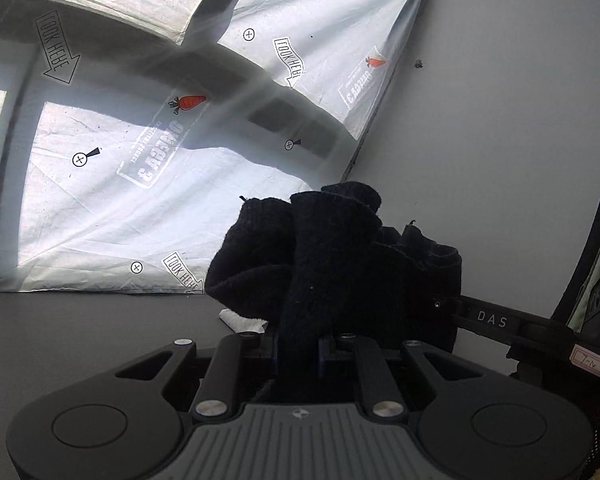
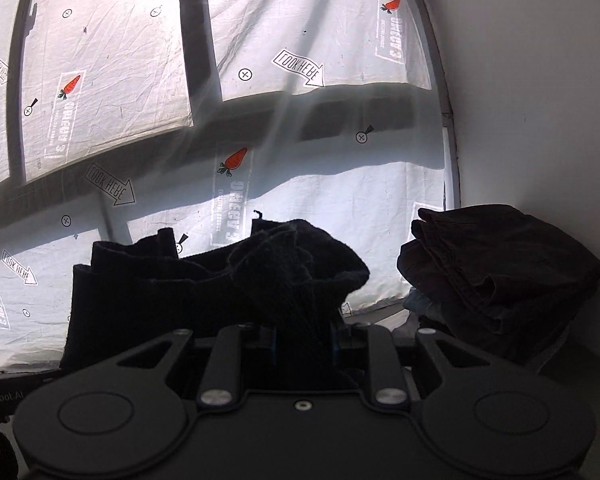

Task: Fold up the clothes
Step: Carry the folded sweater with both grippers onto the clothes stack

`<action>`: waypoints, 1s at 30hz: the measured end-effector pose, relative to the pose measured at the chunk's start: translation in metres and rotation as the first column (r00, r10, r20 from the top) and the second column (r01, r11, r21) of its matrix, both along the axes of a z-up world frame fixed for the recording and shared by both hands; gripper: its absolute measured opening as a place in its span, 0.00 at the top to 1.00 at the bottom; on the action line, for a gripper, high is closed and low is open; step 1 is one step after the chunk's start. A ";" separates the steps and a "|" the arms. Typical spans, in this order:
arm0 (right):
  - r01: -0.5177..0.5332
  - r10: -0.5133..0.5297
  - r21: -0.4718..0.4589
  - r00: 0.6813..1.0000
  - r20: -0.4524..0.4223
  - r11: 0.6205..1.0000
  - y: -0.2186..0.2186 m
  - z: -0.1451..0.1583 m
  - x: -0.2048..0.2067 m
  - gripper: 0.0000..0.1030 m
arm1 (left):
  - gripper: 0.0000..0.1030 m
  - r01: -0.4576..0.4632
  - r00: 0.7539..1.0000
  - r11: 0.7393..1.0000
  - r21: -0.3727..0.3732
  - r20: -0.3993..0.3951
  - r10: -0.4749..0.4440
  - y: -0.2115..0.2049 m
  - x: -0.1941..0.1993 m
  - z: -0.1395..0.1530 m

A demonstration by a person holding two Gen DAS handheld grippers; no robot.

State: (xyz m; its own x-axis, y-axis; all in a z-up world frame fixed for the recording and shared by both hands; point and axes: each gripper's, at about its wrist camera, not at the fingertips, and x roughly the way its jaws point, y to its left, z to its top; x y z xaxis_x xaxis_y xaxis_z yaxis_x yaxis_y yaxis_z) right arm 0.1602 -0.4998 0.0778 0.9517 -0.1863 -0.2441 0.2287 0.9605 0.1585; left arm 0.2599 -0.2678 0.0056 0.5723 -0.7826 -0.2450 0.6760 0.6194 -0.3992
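The task looked part done: a folded dark pile (image 2: 496, 272) already sat at the counter's (image 1: 80, 340) far right corner against the wall, while a black knit garment (image 1: 332, 256) was held up off the counter in front of the printed curtain (image 1: 112, 200), its fold not yet made. The left gripper (image 1: 298, 350) was clamped on one bunched end and the right gripper (image 2: 302, 338) on the other. Between them the garment seemed to run crosswise along the counter's far edge, long axis roughly level, though its ends were too crumpled to tell which way it pointed.
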 end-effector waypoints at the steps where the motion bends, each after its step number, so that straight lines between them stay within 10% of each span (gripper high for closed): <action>1: 0.001 -0.001 -0.005 1.000 0.022 1.000 -0.027 0.004 -0.011 0.77 | 0.84 0.005 1.000 1.000 -0.005 0.009 -0.005 -0.026 -0.010 0.004; 13: -0.027 0.034 -0.083 0.995 0.094 0.996 -0.269 0.052 -0.059 0.77 | 0.84 0.095 0.995 0.995 -0.039 0.004 -0.095 -0.265 -0.040 0.047; 30: -0.056 0.057 -0.030 0.997 0.058 0.998 -0.404 0.006 0.178 0.77 | 0.84 -0.066 0.992 0.993 -0.101 -0.117 0.054 -0.380 0.169 0.024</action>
State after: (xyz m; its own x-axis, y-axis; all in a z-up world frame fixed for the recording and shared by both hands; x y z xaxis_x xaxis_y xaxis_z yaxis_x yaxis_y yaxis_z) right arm 0.3387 -0.9037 0.0842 0.9734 -0.1380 -0.1831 0.1651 0.9760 0.1423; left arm 0.4285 -0.6475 0.0300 0.5924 -0.7722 -0.2298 0.5850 0.6084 -0.5364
